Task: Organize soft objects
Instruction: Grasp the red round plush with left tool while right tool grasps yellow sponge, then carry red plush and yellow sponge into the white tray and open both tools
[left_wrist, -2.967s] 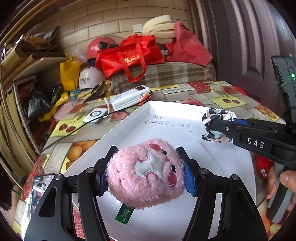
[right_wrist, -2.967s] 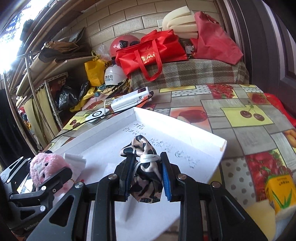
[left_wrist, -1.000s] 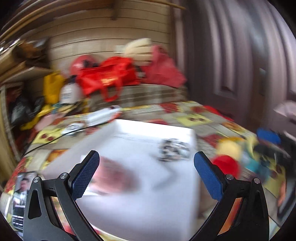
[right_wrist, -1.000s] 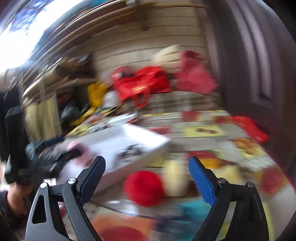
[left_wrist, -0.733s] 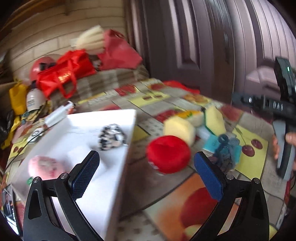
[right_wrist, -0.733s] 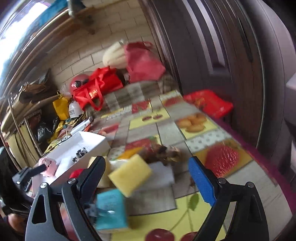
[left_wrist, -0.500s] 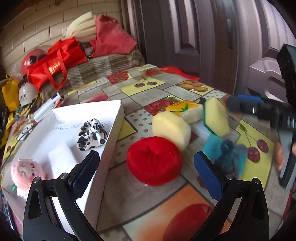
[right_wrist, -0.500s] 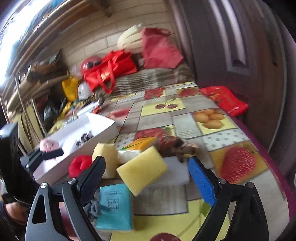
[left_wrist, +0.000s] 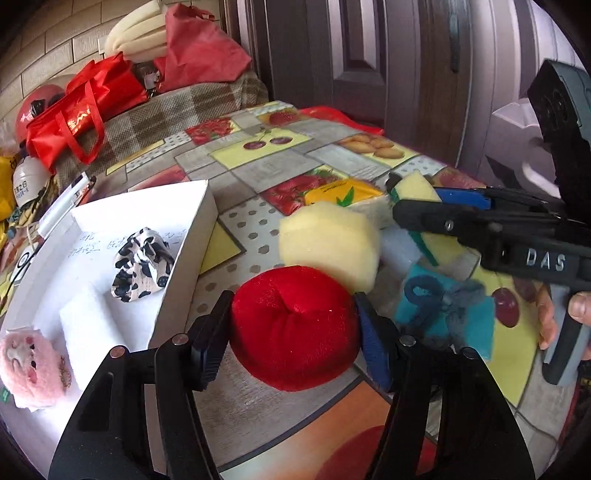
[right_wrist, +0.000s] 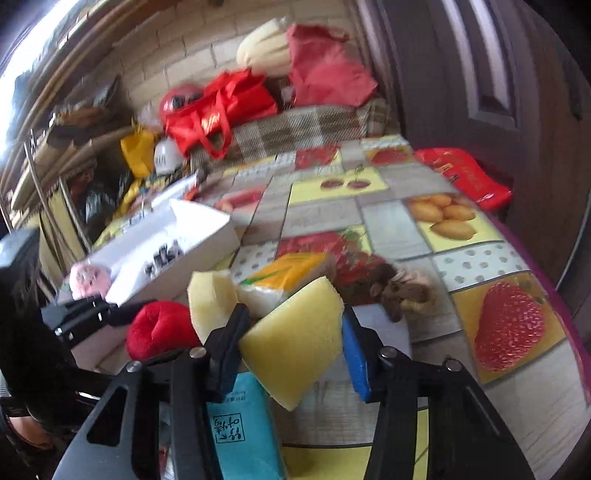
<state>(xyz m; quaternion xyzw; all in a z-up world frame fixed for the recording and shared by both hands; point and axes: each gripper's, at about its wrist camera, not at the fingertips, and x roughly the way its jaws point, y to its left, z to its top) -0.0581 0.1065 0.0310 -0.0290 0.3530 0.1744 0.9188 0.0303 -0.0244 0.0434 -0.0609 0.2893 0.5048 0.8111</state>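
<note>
A red plush ball (left_wrist: 295, 325) lies on the fruit-print tablecloth beside the white box (left_wrist: 192, 240). My left gripper (left_wrist: 291, 332) is closing around it, and both pads touch its sides. My right gripper (right_wrist: 291, 347) is closing on a yellow sponge (right_wrist: 295, 332) with a green backing, its pads against the sponge's edges. In the left wrist view that sponge (left_wrist: 413, 186) shows between the right fingers. Inside the box lie a pink plush face (left_wrist: 26, 365), a cow-print scrunchie (left_wrist: 144, 262) and a white foam block (left_wrist: 88, 321).
A pale yellow sponge (left_wrist: 328, 247), a yellow-topped tissue pack (right_wrist: 288, 273), a teal pack (right_wrist: 240, 435), a blue-grey scrunchie (left_wrist: 436, 299) and a brown plush toy (right_wrist: 402, 288) crowd the cloth. Red bags (left_wrist: 81, 107) are piled at the back. A dark door stands on the right.
Both grippers let go of the pink plush and the scrunchie in the box and swung right. The left jaws have narrowed onto the red ball, the right ones onto the yellow sponge.
</note>
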